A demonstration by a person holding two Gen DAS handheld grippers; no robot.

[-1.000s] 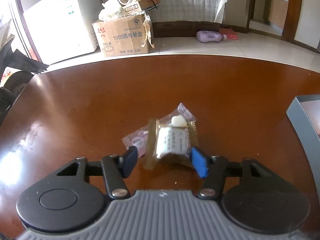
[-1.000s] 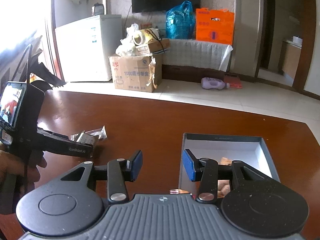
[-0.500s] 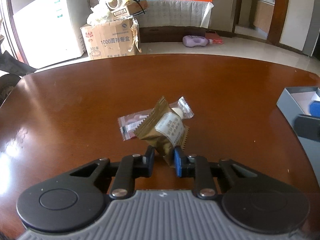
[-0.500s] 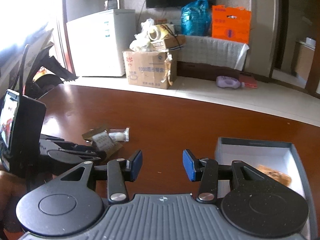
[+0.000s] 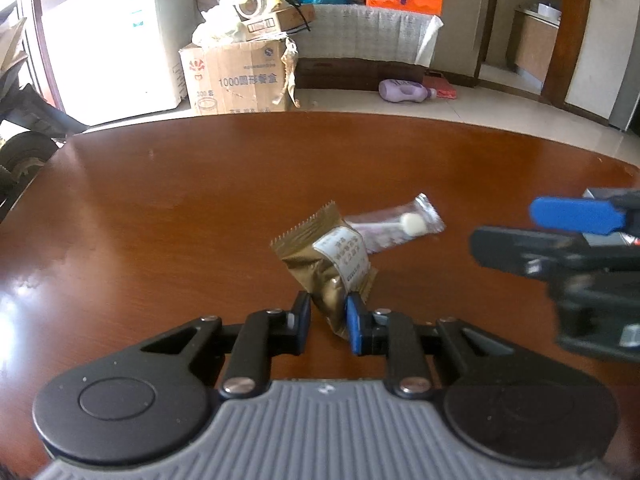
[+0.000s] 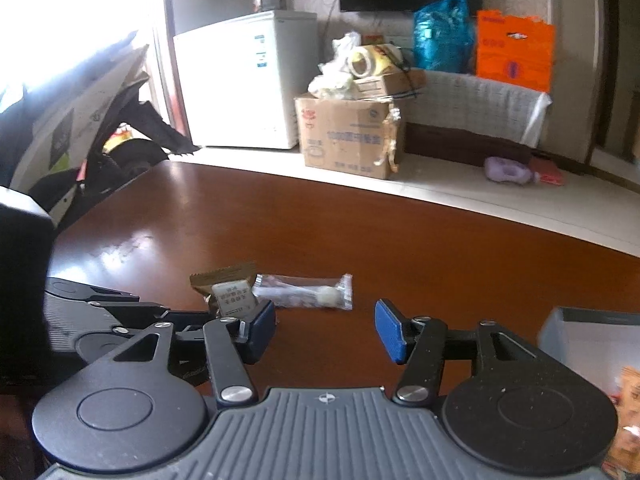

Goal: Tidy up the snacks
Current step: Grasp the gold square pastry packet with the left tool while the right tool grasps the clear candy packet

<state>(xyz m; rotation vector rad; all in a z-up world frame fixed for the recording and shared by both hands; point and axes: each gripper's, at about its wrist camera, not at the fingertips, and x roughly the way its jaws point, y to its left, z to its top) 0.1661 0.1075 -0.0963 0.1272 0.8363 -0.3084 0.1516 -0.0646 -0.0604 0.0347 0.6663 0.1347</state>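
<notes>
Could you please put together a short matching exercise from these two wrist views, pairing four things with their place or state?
Things:
1. gold snack packet
2. clear snack packet
3. right tongs
4. grey box

States:
A. lying flat on the brown table
B. pinched between blue pads
C. at the table's right side, open-topped
D. jaws opening, nothing between them

Pairs: 1-B (held by the left tongs), 2-A, 3-D, 4-C.
</notes>
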